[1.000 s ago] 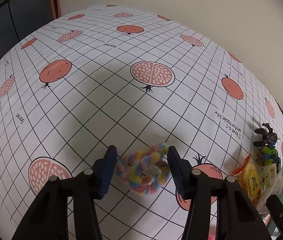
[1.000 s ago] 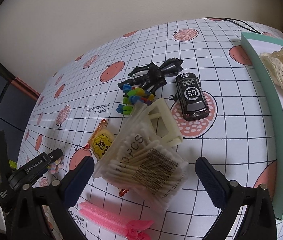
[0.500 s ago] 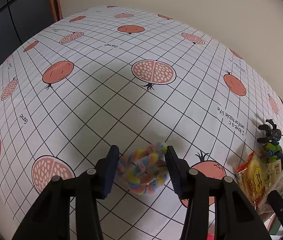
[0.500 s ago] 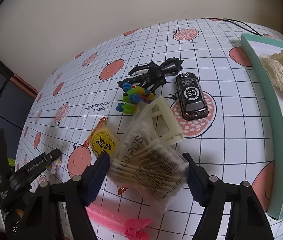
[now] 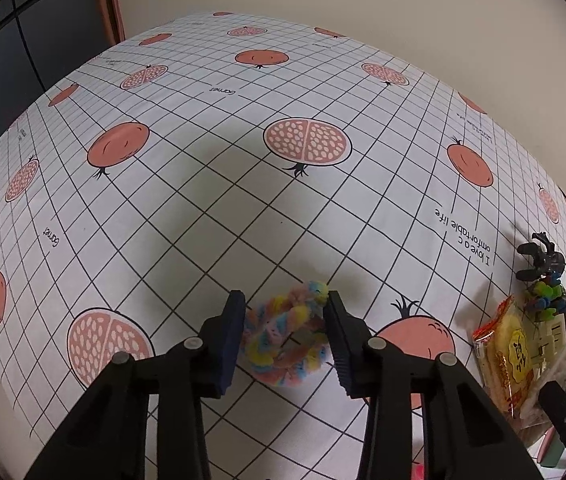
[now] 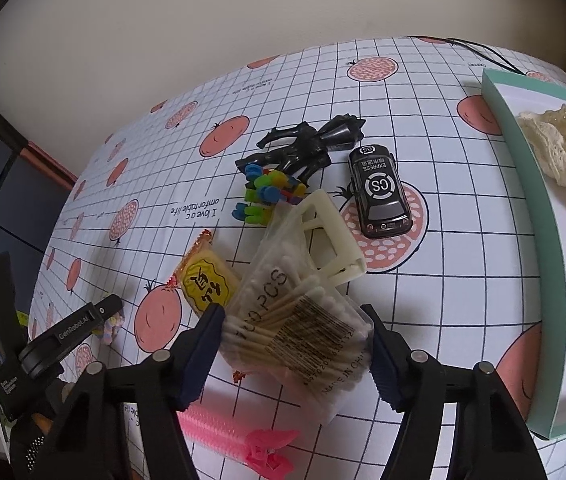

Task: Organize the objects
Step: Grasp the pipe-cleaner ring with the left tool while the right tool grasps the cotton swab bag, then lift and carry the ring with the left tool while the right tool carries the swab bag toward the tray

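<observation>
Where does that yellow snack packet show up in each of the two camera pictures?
Left wrist view: the yellow snack packet lies at the far right edge, right of the left gripper.
Right wrist view: it lies left of centre, just above the right gripper's left finger, beside the cotton swab bag.
Shared landmark: the black toy figure, beyond the packet in both.

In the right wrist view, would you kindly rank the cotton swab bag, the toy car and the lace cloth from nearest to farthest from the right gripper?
1. Cotton swab bag: between the fingers of the right gripper.
2. Toy car: farther up the table, right of centre.
3. Lace cloth: farthest, in the tray at far right.
</observation>
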{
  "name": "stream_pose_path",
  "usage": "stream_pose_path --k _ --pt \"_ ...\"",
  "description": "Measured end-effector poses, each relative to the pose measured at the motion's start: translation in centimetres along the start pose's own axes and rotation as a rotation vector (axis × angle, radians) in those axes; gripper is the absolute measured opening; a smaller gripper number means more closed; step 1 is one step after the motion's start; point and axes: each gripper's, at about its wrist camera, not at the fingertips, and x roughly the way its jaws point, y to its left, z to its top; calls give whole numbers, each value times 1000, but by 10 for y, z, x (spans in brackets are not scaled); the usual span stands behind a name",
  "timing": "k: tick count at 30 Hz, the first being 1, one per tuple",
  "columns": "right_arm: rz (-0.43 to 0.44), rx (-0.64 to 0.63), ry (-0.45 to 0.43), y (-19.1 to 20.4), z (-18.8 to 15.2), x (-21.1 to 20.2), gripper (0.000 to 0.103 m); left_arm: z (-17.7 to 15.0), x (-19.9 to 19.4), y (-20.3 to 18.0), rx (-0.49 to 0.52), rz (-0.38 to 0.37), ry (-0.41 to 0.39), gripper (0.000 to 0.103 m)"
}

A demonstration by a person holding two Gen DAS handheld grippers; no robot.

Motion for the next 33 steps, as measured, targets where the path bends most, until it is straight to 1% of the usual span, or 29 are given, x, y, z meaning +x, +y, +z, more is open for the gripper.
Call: stream_pose_path --k 8,16,24,27,33 --pt "23 7 -12 -3 2 -8 70 0 -5 2 -10 -3 -3 39" --pt "51 6 -47 -7 5 -23 70 2 -15 0 -21 -1 -23 38" --pt "67 1 -94 -9 8 -40 70 4 -29 -2 -35 -2 -50 38" --pt "70 1 -110 -13 9 -49 70 5 -36 -5 -42 -14 -62 38" --pt "53 2 -128 -23 10 -60 70 7 -56 -17 -34 -34 -108 38"
